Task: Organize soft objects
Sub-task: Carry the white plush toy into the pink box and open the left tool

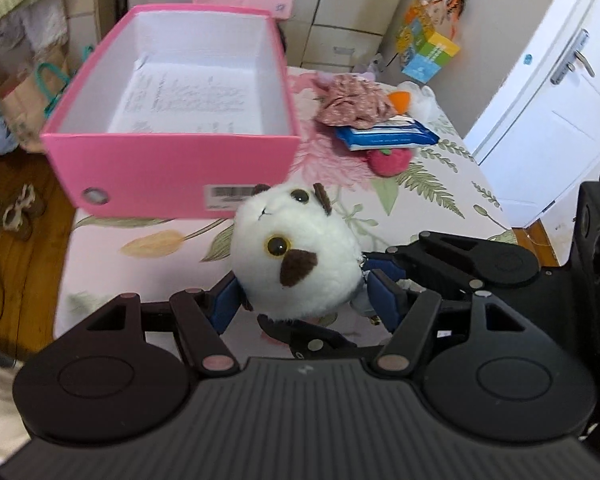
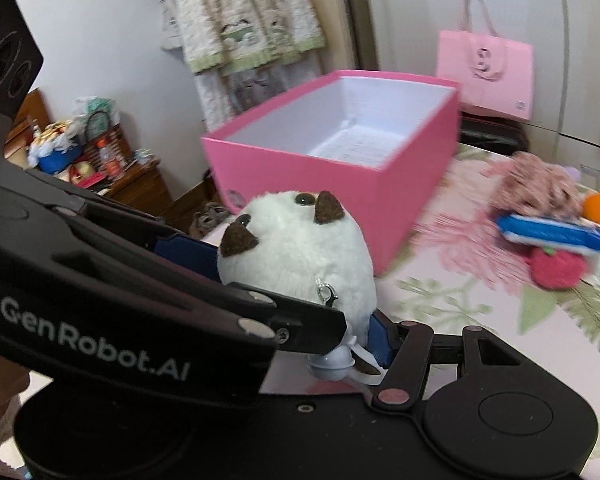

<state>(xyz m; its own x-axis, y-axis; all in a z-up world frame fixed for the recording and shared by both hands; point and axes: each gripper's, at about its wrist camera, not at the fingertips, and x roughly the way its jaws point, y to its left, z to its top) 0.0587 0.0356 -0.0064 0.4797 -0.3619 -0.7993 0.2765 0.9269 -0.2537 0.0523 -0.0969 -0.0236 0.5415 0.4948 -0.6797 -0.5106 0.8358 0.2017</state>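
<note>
Between both tongs: plush toy (image 1: 294, 254), which I grip with left tongs (image 1: 300, 300) and right tongs (image 2: 300, 288), raised so it clears the pink box (image 1: 172, 160) ahead.

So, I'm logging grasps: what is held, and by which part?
The round white plush toy, squeezed at its lower body by both left gripper and right gripper.

A pink paper bag (image 2: 486, 76) stands behind the floral tablecloth (image 1: 432, 184), near a white door (image 1: 540, 92)
</note>
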